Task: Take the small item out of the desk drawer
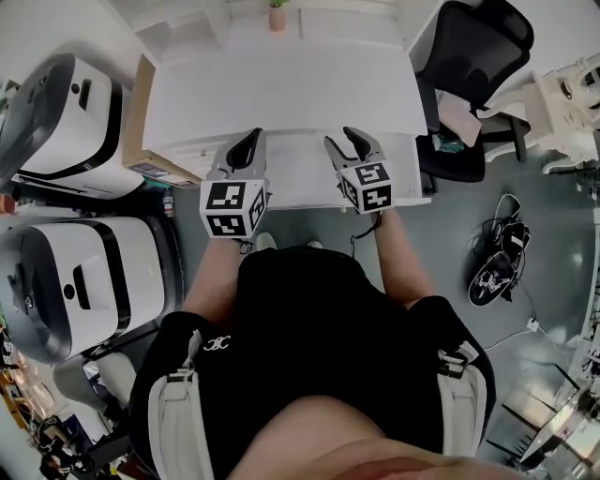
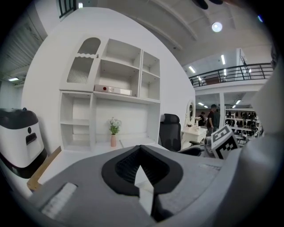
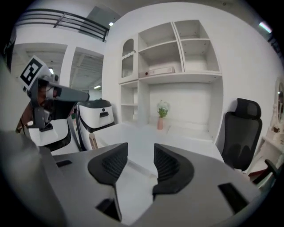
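The white desk (image 1: 281, 89) stands in front of me, and its pale front face (image 1: 300, 183) shows below the top edge. No small item is visible, and I cannot make out an open drawer. My left gripper (image 1: 253, 139) hovers over the desk's front edge, its jaws shut with the tips meeting and nothing between them (image 2: 140, 148). My right gripper (image 1: 342, 139) hangs beside it at the same height. Its jaws stand open with only the bare desk top seen through the gap (image 3: 140, 150).
A black office chair (image 1: 469, 66) stands at the desk's right. Two white machines (image 1: 66, 112) (image 1: 66, 281) fill the left side, with a cardboard panel (image 1: 141, 112) against the desk. A pink vase (image 1: 277, 17) and a shelf unit (image 2: 111, 88) stand at the back. Cables (image 1: 497, 262) lie on the floor.
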`<state>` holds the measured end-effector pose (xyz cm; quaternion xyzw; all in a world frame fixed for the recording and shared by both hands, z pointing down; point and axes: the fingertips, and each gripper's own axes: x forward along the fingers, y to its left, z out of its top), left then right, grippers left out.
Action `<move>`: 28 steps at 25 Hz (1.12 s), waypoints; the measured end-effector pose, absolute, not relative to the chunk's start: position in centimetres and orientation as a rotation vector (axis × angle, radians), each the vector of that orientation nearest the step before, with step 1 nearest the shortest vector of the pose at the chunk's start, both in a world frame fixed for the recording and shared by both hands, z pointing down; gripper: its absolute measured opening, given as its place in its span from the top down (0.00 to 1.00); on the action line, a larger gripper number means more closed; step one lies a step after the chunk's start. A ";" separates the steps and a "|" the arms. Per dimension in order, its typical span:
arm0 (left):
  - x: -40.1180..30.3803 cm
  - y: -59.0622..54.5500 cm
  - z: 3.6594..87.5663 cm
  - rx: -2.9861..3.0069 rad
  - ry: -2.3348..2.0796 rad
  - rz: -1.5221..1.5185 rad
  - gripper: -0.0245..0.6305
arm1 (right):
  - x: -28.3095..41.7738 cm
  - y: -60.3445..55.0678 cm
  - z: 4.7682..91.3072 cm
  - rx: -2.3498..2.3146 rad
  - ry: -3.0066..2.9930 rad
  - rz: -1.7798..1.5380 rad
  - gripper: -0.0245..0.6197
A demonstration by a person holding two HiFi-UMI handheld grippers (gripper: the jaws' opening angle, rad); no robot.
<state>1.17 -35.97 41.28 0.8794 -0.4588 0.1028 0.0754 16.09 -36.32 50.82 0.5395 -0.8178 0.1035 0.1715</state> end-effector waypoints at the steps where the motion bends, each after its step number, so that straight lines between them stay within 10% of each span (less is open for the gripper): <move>1: 0.9 -36.1 41.4 2.631 -1.384 0.311 0.94 | 16.0 -36.6 51.7 1.504 -2.299 0.297 0.69; 28: -10.1 -34.4 47.0 2.299 -1.654 0.429 0.94 | 17.4 -42.0 73.9 1.162 -1.892 0.437 0.69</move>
